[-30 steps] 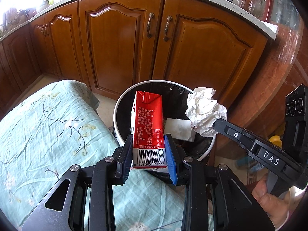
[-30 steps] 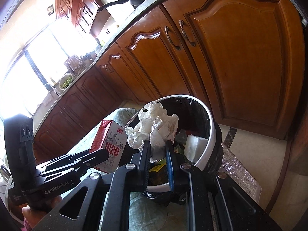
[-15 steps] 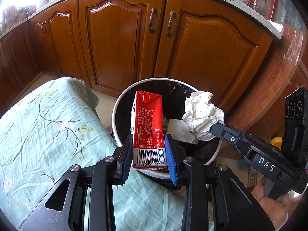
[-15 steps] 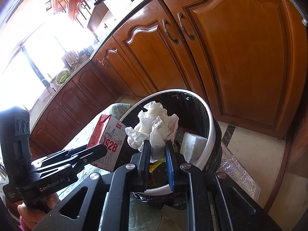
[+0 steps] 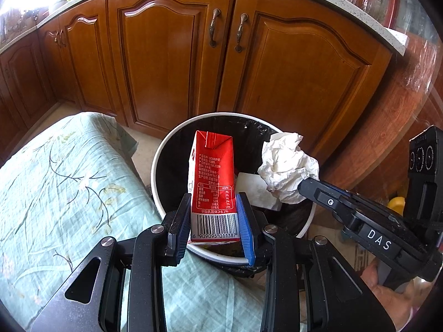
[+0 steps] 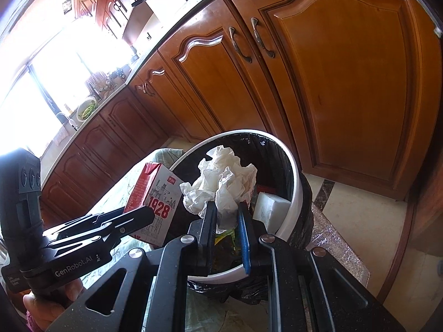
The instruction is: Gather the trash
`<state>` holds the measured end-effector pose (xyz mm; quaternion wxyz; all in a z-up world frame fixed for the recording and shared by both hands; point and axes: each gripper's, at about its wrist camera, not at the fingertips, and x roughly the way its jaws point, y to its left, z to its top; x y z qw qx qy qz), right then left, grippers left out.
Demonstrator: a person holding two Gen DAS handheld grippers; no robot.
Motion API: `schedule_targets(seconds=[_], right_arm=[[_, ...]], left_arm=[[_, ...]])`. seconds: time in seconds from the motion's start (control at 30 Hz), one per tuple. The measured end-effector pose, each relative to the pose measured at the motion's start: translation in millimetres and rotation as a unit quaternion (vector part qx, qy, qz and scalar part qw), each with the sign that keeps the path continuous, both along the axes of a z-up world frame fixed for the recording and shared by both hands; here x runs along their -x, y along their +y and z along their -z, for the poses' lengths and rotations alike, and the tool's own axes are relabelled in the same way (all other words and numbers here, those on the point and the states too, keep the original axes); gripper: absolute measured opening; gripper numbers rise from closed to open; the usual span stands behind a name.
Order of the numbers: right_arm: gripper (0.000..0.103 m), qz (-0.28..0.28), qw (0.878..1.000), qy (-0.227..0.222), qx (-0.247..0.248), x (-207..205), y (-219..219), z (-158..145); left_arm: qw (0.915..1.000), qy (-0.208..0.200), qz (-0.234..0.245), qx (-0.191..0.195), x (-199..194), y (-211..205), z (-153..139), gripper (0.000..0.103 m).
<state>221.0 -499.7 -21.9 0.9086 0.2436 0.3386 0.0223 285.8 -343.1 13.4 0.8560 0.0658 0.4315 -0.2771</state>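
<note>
One red rectangular milk carton (image 5: pixel 213 177) is clamped in the left hand-held gripper (image 5: pixel 213 218) and one crumpled white paper ball (image 6: pixel 224 182) in the right hand-held gripper (image 6: pixel 227 221), both over one white-rimmed, black-lined round bin (image 5: pixel 157 166). The carton's barcode is seen only in the left view, its "1928" print only in the right.

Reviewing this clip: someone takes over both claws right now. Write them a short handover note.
Left claw: shut on the red milk carton, held upright over the bin.
Right claw: shut on the crumpled white paper, also over the bin's opening.
Done: both pieces picked up and brought to the bin, which already holds other rubbish.
Left: release both so they drop in.
</note>
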Motion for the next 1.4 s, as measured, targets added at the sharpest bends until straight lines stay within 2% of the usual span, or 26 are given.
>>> schedule_targets(seconds=[0.13, 0.3, 0.43, 0.5, 0.53, 0.57, 0.6, 0.67, 0.73, 0.83, 1.1, 1.23, 1.4], right_arm=[[0.016, 0.003, 1.000, 0.003, 0.002, -1.3, -1.1, 0.0], [0.024, 0.012, 1.000, 0.004, -0.005, -0.9, -4.3, -0.2], [0.043, 0.022, 1.000, -0.006, -0.010, 6.3, -6.4, -3.2], [0.045, 0.024, 1.000, -0.015, -0.010, 12.4, -4.6, -7.5], [0.050, 0.025, 0.999, -0.019, -0.010, 15.5, -3.7, -9.1], [0.059, 0.026, 0.999, -0.024, -0.012, 18.6, -2.9, -10.6], [0.064, 0.026, 0.999, -0.028, -0.014, 22.0, -1.9, -11.6], [0.082, 0.029, 0.999, -0.038, -0.019, 30.0, 1.6, -14.2], [0.087, 0.031, 0.998, -0.050, -0.020, 39.8, 8.5, -16.3], [0.091, 0.026, 0.998, -0.060, -0.017, 50.5, 23.2, -18.2], [0.100, 0.017, 0.996, -0.090, 0.012, 86.5, 70.2, -23.0], [0.101, 0.020, 0.994, -0.097, 0.035, 104.3, 91.3, -18.5], [0.102, 0.027, 0.989, -0.120, 0.086, 125.6, 115.6, -21.6]], left_arm=[[1.0000, 0.002, 0.000, 0.001, -0.3, -0.4, 0.7, 0.030], [0.9999, 0.010, 0.001, 0.004, -2.7, 1.7, 1.7, 0.032], [1.0000, 0.004, -0.004, 0.008, -0.3, 6.5, -1.9, 0.054], [0.9999, 0.002, -0.009, 0.013, 2.1, 12.3, -4.0, 0.056], [0.9998, 0.003, -0.011, 0.015, 3.1, 15.4, -4.7, 0.057], [0.9997, 0.003, -0.015, 0.018, 4.6, 19.9, -5.1, 0.058], [0.9996, 0.003, -0.018, 0.022, 6.4, 23.7, -5.3, 0.059], [0.9992, 0.005, -0.026, 0.030, 10.9, 33.1, -5.8, 0.064], [0.9986, 0.004, -0.033, 0.041, 18.1, 46.4, -5.7, 0.067], [0.9973, -0.006, -0.048, 0.054, 34.1, 68.2, -4.7, 0.077], [0.9906, -0.007, -0.091, 0.102, 75.3, 126.9, -3.2, 0.078], [0.9870, -0.028, -0.110, 0.113, 97.9, 153.7, -2.5, 0.081], [0.9832, -0.058, -0.128, 0.116, 127.3, 181.6, 1.7, 0.083]])
